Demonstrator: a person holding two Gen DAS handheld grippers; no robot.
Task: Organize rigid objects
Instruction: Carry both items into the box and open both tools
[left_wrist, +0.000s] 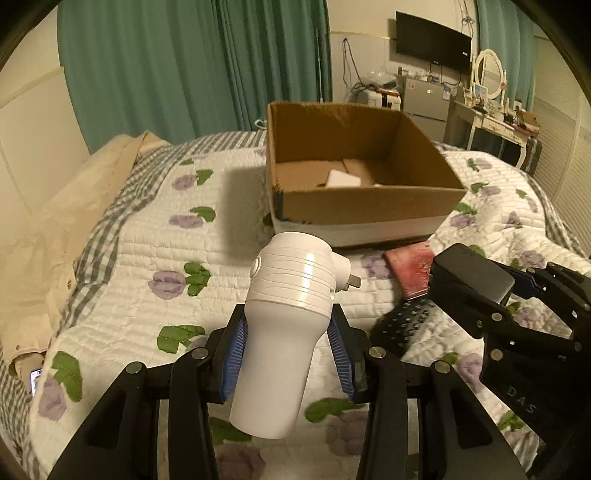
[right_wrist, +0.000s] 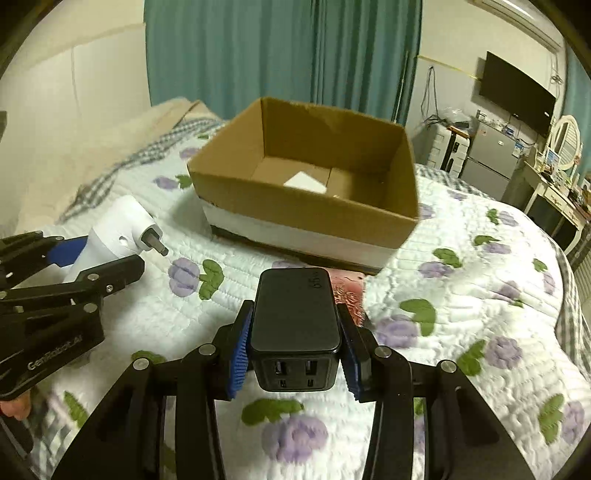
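My left gripper (left_wrist: 288, 332) is shut on a white plug-in device (left_wrist: 284, 321) with plug prongs at its top right, held above the quilted bed. It also shows in the right wrist view (right_wrist: 118, 232), at the left. My right gripper (right_wrist: 293, 332) is shut on a black USB charger block (right_wrist: 295, 325), ports facing the camera; the block also shows in the left wrist view (left_wrist: 469, 275). An open cardboard box (left_wrist: 365, 206) stands on the bed ahead of both grippers, with a white item (left_wrist: 343, 179) inside. The box also shows in the right wrist view (right_wrist: 306, 218).
A red flat object (left_wrist: 408, 267) and a black remote (left_wrist: 402, 325) lie on the quilt in front of the box. A beige garment (left_wrist: 55, 236) lies along the bed's left side. Green curtains (left_wrist: 184, 66), a fridge (left_wrist: 428, 98) and a dresser (left_wrist: 495, 122) stand beyond.
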